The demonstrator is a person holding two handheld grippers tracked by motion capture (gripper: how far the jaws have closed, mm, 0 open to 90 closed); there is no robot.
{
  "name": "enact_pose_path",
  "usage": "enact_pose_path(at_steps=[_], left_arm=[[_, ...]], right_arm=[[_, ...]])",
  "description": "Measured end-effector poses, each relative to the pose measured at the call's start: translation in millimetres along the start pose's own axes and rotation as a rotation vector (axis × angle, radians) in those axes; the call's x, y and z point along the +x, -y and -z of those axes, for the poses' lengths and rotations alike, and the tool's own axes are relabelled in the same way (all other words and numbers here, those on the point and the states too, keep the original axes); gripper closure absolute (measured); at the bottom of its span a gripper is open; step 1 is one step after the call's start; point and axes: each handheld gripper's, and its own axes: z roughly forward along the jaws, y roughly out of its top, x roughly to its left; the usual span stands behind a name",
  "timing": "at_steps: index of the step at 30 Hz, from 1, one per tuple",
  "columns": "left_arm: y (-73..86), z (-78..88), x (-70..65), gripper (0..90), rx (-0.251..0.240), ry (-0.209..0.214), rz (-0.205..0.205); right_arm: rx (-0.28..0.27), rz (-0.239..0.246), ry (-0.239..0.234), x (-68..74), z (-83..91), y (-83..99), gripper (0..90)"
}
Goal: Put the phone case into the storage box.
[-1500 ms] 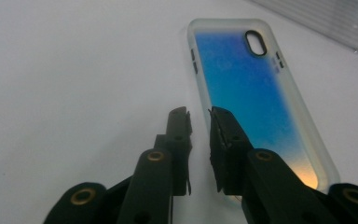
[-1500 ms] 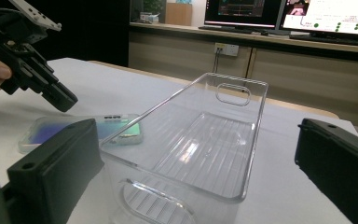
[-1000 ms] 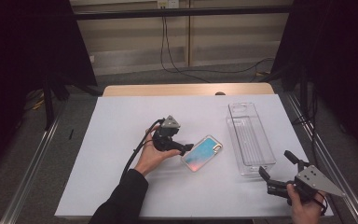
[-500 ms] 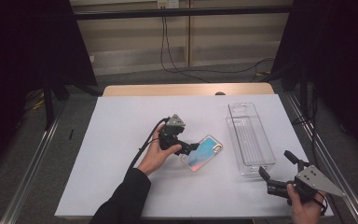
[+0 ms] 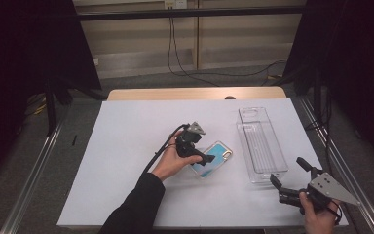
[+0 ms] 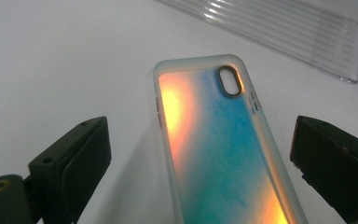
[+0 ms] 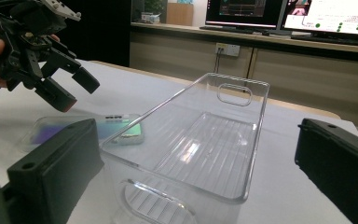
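Observation:
A phone case (image 5: 215, 157) with a blue and orange back lies flat on the white table cover, just left of a clear plastic bin (image 5: 261, 144). My left gripper (image 5: 205, 159) hovers open directly over the case, tilted down at it. In the left gripper view the case (image 6: 219, 140) lies between the two spread jaws, touching neither. My right gripper (image 5: 288, 171) is held open near the table's front right corner, pointing at the bin's near end. In the right gripper view the empty bin (image 7: 200, 140) stands right ahead, with the case (image 7: 93, 128) and the left gripper (image 7: 70, 88) beyond at left.
The white table cover (image 5: 126, 146) spreads over most of the tabletop, with wide bare room on the left half. A metal rail (image 5: 34, 175) runs along each side of the table. Black cables hang at the back wall.
My left gripper has moved right and lower, from beside the phone case to straddling it. The right gripper and the bin have stayed put.

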Motion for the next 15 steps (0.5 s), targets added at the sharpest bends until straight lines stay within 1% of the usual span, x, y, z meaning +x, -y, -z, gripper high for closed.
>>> enact_pose_path(at_steps=[2, 5, 6, 7, 8, 11, 13, 14, 15], left_arm=[[-1.1, -3.0, -1.6, 5.3, 0.027, -0.006, -0.013], [-2.9, -8.4, -3.0, 4.9, 0.054, -0.007, -0.015], [-4.4, -11.0, -3.7, 4.7, 0.068, 0.008, -0.018], [-4.4, -11.0, -3.7, 4.4, 0.068, 0.008, -0.018], [-5.2, -12.2, -4.1, 4.4, 0.078, 0.017, -0.020], [-8.0, -16.0, -6.4, 4.4, 0.109, 0.019, -0.023], [-9.7, -17.6, -7.5, 4.6, 0.122, 0.030, -0.020], [-10.2, -18.7, -8.0, 4.6, 0.128, 0.042, -0.023], [-10.5, -19.8, -8.2, 4.8, 0.133, 0.042, -0.029]], right_arm=[[0.000, 0.002, 0.000, 0.0, 0.1, -0.1, 0.0], [0.001, 0.003, -0.001, 0.2, 0.1, -0.1, 0.0], [0.001, 0.002, 0.000, 0.1, 0.0, -0.1, 0.0], [0.001, 0.002, 0.000, 0.1, 0.0, -0.1, 0.0], [-0.001, 0.001, 0.001, -0.1, 0.0, 0.1, 0.0], [0.000, 0.002, 0.003, -0.3, 0.3, 0.2, 0.0], [-0.001, 0.002, 0.001, -0.2, 0.1, 0.1, 0.0], [-0.001, 0.002, 0.000, -0.1, 0.1, 0.1, 0.0], [0.001, 0.004, 0.000, -0.1, 0.3, 0.0, 0.0]])
